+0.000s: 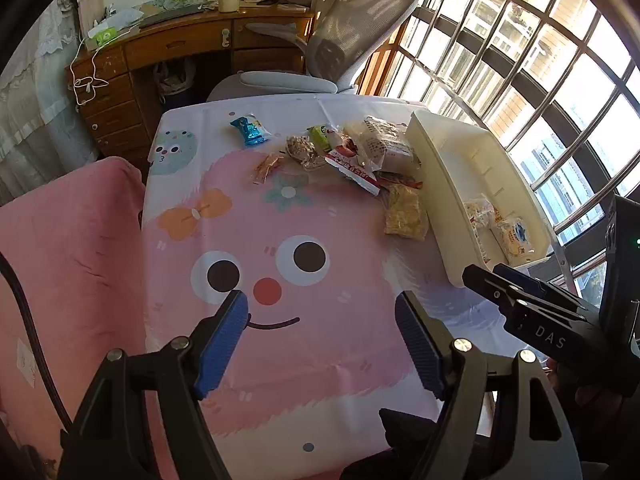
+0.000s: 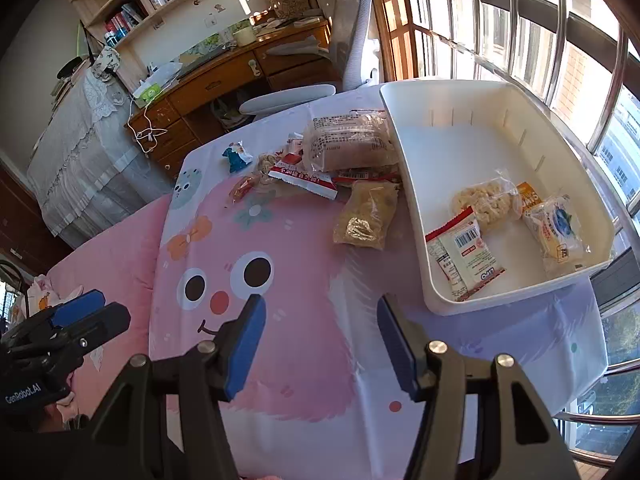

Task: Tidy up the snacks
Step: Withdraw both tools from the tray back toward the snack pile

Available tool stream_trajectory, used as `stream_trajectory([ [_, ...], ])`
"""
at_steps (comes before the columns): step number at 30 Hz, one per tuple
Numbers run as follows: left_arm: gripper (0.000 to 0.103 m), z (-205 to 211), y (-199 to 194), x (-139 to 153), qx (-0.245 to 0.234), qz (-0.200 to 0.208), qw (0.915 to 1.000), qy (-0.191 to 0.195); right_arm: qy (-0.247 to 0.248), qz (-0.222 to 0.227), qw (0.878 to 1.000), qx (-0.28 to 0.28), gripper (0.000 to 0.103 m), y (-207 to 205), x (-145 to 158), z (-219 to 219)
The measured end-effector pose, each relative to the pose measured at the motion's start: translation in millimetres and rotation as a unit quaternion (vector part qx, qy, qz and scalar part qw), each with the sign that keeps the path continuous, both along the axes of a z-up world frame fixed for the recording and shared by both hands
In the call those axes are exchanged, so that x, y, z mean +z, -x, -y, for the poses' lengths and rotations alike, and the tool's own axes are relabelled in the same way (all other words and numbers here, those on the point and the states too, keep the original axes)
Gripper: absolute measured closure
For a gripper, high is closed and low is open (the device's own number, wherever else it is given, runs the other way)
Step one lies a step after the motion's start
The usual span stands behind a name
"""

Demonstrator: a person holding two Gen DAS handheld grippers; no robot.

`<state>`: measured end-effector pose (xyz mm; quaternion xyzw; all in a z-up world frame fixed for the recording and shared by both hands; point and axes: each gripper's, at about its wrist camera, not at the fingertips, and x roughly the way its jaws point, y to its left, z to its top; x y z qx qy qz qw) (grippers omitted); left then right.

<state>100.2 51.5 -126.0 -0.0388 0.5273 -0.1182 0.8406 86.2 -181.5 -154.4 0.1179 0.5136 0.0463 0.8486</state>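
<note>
At about nine o'clock on the cartoon tablecloth (image 1: 280,360) nothing lies but the printed pink face, and the left gripper (image 1: 322,340) hangs over it with its blue pads apart and nothing between them, apparently free for the next pick. Toward twelve o'clock the loose snacks sit in a scatter: a blue foil packet (image 1: 250,130) alone at eleven, then an orange sachet (image 1: 266,168), a clear bag of nuts (image 1: 302,152), a red-and-white wrapper (image 1: 354,168) and a large clear bag of pale cakes (image 1: 384,142) overlapping one another, with a yellow crumbly packet (image 2: 366,216) just beside the bin wall. They seem to be the unsorted remainder. At two o'clock stands the white plastic bin (image 2: 408,184), already holding a noodle cake bag (image 2: 486,200), a red-edged packet (image 2: 460,256) and a yellow-and-white pastry pack (image 2: 558,236), so sorting is part done. The right gripper (image 2: 320,344) hovers short of the bin, tongs apart and empty.
</note>
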Motion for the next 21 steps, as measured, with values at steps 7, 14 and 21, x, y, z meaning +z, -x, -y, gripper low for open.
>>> stream_trajectory([
  [7, 0.028, -24.7, -25.5, -9.2, 0.002, -0.020, 0.9998, -0.007, 0.012, -0.014, 0.999, -0.040, 0.044, -6.4, -8.5, -14.6],
  [14, 0.028, -33.6, -59.1, -14.7, 0.005, -0.031, 0.9994, -0.014, 0.030, -0.038, 0.997, -0.068, 0.042, -21.2, -22.4, -20.7],
  [21, 0.028, -34.5, -100.9, -21.1, 0.011, -0.035, 0.9986, -0.037, 0.031, -0.041, 0.995, -0.083, 0.040, -44.7, -41.6, -24.4],
])
